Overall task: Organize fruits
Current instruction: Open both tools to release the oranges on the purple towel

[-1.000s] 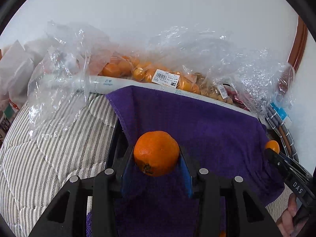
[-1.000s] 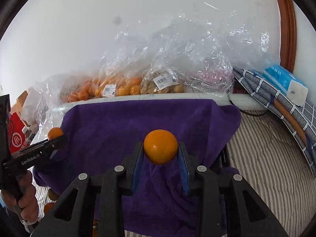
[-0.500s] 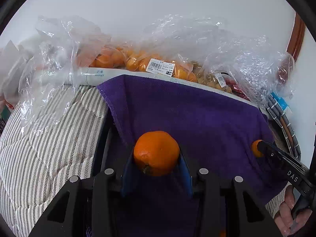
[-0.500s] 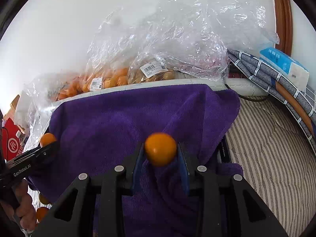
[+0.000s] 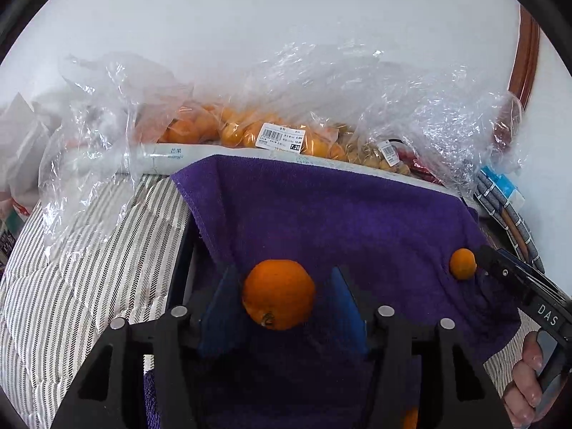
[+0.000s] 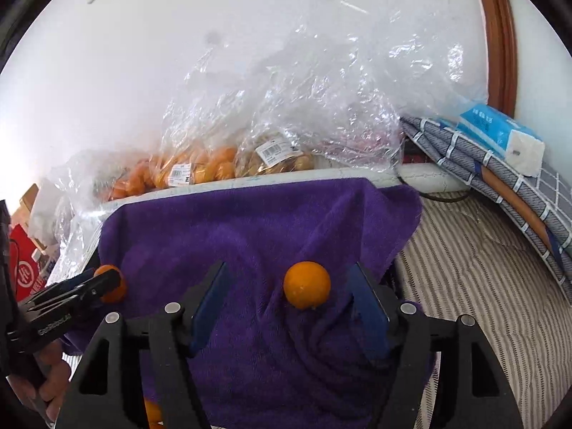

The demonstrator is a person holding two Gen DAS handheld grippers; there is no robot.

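Opening both at once, your left gripper [image 5: 282,296] and right gripper [image 6: 289,300] have just spread wide, pads clear of the big orange [image 5: 278,294] and small orange [image 6: 306,285] now resting on the near purple towel [image 5: 339,221], so both placements look done.

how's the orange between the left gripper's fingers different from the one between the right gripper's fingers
The left gripper's orange is larger, deeper orange and slightly lumpy, with its stem end facing the camera; the right gripper's orange is smaller, rounder, smoother and more yellow-orange. The larger one touches one blue finger of the left gripper, while the smaller sits clear of both fingers of the right gripper. Both rest on the purple towel, released as the fingers have just been opening.
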